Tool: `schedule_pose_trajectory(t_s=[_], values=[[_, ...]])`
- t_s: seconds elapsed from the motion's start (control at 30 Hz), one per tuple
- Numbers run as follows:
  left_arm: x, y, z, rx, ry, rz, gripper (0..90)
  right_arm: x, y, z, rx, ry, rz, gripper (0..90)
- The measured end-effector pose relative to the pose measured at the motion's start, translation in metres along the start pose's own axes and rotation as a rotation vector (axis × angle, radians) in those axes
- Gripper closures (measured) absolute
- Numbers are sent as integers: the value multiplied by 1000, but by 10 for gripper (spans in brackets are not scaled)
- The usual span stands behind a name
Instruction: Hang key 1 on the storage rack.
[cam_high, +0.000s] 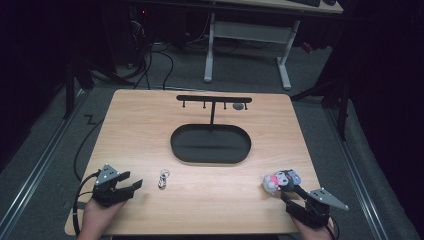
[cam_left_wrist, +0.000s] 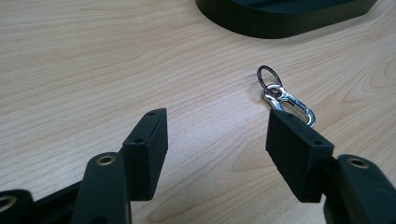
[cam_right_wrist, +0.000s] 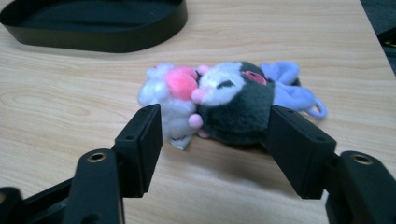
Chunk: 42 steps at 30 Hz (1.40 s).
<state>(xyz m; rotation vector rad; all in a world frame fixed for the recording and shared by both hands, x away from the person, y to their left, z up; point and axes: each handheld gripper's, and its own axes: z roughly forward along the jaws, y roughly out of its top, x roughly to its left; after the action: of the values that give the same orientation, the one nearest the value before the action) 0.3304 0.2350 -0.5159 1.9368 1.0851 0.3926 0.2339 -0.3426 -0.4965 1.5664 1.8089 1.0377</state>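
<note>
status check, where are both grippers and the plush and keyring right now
Left gripper open, just short of the keyring clip. Right gripper open around the plush toy, not clamped. Black tray behind, nothing in the way.

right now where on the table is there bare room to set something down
Bare wood lies left of the black oval tray and between the metal clip and the plush toy. It is crowded at the right hand-held gripper, whose open jaws flank the plush.

We see a light wooden surface (cam_high: 150, 130) carrying a black oval tray (cam_high: 210, 144) at its middle, with a black T-shaped rack (cam_high: 213, 100) standing at the tray's far edge. Beyond, a white-legged desk (cam_high: 250, 35) stands on grey floor (cam_high: 240, 75).
</note>
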Motion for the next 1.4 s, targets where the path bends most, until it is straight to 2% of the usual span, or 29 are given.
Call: schedule_pose_trajectory(t_s=[0.03,0.13,0.17,0.27,0.3,0.33,0.43,0.5,0.57,0.6,0.63,0.77,0.8,0.9,0.93,1.0,1.07,1.2,1.4], values=[[0,0,0,-2,3,-4,394,-1,-1,-1,3,-7,-2,423],[1,-1,-2,-2,9,-5,397,-4,-4,-2,14,-25,-4,450],[1,-1,-2,-5,11,-6,401,-8,-7,-2,38,-39,13,476],[1,-1,-2,-3,10,-4,401,-12,-9,-2,48,-49,22,528],[1,-1,-1,-2,11,-1,400,-17,-10,-1,53,-53,28,604],[0,-1,-1,-1,9,-1,400,-17,-10,-1,53,-53,28,604],[-1,-1,0,0,9,13,397,-19,-10,0,74,-65,27,810],[-2,-1,1,0,6,20,394,-17,-8,0,78,-86,14,900],[-3,-1,3,10,2,27,392,-16,-5,3,85,-103,-16,900],[-3,-1,3,10,2,27,392,-16,-5,3,85,-103,-16,900],[-4,-1,4,10,2,28,391,-16,-3,8,103,-112,-27,900],[-5,0,4,13,-2,44,386,-18,0,20,131,-123,-24,900],[-5,0,3,9,-3,44,386,-18,2,22,132,-130,-41,900],[-5,0,3,3,-6,43,386,-19,6,27,137,-132,-41,900],[-4,0,2,0,-7,42,386,-19,12,33,147,-144,-67,900],[-4,0,2,-1,-8,41,385,-19,15,36,152,-144,-71,900],[-4,0,2,-2,-10,41,384,-20,20,43,165,-149,-96,900],[-5,1,3,-3,-20,45,382,-21,32,65,197,-124,-109,900],[-6,1,3,-4,-31,59,380,-16,40,82,212,-93,-126,900]])
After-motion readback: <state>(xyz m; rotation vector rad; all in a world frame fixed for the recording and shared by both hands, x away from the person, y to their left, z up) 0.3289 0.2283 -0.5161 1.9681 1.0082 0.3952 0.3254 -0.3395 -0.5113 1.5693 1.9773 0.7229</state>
